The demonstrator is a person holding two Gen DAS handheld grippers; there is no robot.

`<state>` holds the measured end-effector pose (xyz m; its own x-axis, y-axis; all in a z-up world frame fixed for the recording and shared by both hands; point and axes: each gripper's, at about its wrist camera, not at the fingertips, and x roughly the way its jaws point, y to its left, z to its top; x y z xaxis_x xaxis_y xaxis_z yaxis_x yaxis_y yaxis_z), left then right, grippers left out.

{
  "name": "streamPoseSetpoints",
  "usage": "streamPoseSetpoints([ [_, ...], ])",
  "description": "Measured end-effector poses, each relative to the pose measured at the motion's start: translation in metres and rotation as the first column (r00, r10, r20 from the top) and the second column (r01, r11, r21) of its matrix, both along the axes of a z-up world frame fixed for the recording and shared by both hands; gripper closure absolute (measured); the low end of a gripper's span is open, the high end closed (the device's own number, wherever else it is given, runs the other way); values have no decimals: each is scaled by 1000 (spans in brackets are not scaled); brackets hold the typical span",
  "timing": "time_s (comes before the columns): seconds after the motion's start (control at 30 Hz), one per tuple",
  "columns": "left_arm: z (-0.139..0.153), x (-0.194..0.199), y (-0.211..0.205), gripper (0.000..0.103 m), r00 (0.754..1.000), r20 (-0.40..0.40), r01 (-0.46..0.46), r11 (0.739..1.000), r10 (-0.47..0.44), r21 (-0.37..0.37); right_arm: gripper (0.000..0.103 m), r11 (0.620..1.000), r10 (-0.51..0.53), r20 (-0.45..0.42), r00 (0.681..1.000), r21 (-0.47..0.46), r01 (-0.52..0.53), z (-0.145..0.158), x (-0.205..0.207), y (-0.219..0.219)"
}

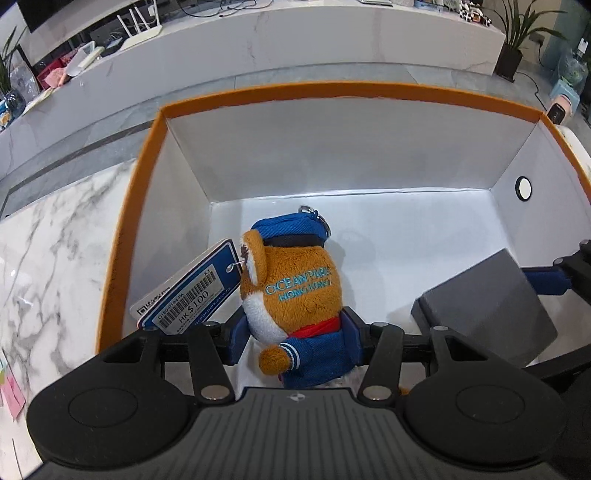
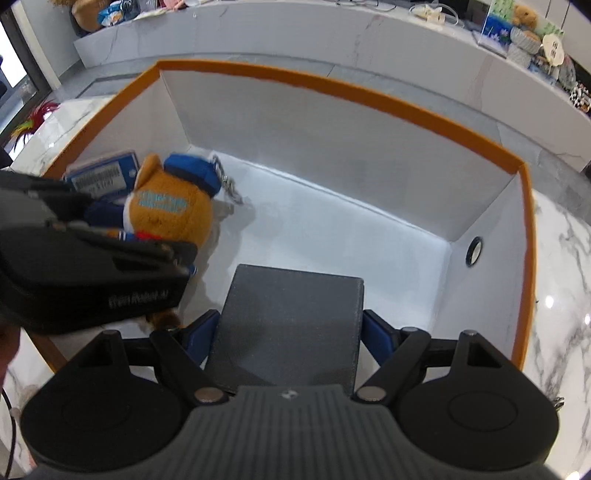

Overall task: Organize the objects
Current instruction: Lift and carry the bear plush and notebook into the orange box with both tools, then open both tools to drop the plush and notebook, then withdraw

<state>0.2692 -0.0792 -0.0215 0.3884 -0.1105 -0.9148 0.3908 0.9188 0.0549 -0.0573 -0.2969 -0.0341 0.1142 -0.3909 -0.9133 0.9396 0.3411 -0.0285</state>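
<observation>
Looking down into a big open box (image 1: 332,92) with an orange rim and plain white inside walls, sitting on a white marble-look table (image 1: 55,240) with grey veins. There's a round black-ringed hole (image 1: 523,188) in the box's right-hand wall. Behind it runs a long pale counter (image 1: 295,33) cluttered with stuff: a white router with antennas (image 1: 142,26), cables, a potted plant (image 1: 513,48), and over in the right wrist view a few plush toys and boxes, too small to make out.

The left gripper (image 1: 293,338) has its blue pads clamped on a plush toy (image 1: 295,291), orange-brown with a blue cap and jacket, "OCEAN PARK HONG KONG" stitched on it, blue price tag (image 1: 188,291) dangling. It's down inside the box, left side.

The right gripper (image 2: 286,334) is closed around a dark grey block (image 2: 291,325), also inside the box, right of the toy.
</observation>
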Motion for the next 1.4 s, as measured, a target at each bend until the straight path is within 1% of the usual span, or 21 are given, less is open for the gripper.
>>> streamPoseSetpoints([
  [0.1, -3, -6, 3, 42, 999, -37, -5, 1000, 6, 23, 21, 1000, 5, -10, 1000, 21, -4, -1, 1, 0],
  [0.2, -3, -14, 7, 42, 999, -33, -10, 1000, 11, 29, 21, 999, 2, -5, 1000, 51, -2, -2, 0, -4],
  [0.27, -3, -13, 6, 42, 999, -49, -13, 999, 15, 39, 21, 997, 8, -28, 1000, 75, -5, -4, 5, -6],
  [0.37, -3, -13, 3, 41, 998, -66, -10, 998, 14, 65, 21, 990, 17, -71, 997, 138, -7, -8, 9, -13],
  [0.47, -3, -14, 1, 40, 998, -66, 0, 996, 6, 85, 21, 984, 33, -111, 993, 180, -12, -12, 14, -19],
  [0.53, -4, -16, -1, 40, 998, -68, 7, 995, 0, 97, 21, 979, 40, -124, 991, 204, -14, -14, 16, -21],
  [0.6, -5, -9, -10, 39, 997, -75, 16, 994, -7, 108, 21, 973, 39, -130, 991, 231, -8, -15, 17, -23],
  [0.77, -7, -8, -13, 36, 997, -82, 24, 992, -13, 124, 22, 966, 46, -152, 987, 260, -5, -17, 20, -24],
  [0.87, -7, -9, -15, 34, 997, -74, 31, 992, -22, 123, 19, 970, 50, -167, 985, 242, -9, -14, 24, -22],
  [0.93, -6, -11, -16, 31, 997, -68, 35, 992, -27, 120, 14, 973, 49, -160, 986, 230, -11, -11, 25, -21],
  [1.0, -6, -10, -13, 24, 998, -60, 36, 993, -30, 116, 12, 976, 46, -150, 988, 219, -12, -8, 25, -19],
  [1.1, -5, -9, -11, 22, 999, -41, 35, 992, -30, 121, 11, 978, 38, -139, 989, 207, -9, -4, 24, -17],
  [1.2, 1, -9, -10, 21, 999, -27, 23, 995, -20, 102, 9, 984, 29, -131, 991, 178, -5, 1, 21, -14],
  [1.4, 23, -9, -3, 19, 1000, 14, 9, 998, -9, 58, 8, 996, 22, -45, 999, 90, -18, 26, 18, -2],
])
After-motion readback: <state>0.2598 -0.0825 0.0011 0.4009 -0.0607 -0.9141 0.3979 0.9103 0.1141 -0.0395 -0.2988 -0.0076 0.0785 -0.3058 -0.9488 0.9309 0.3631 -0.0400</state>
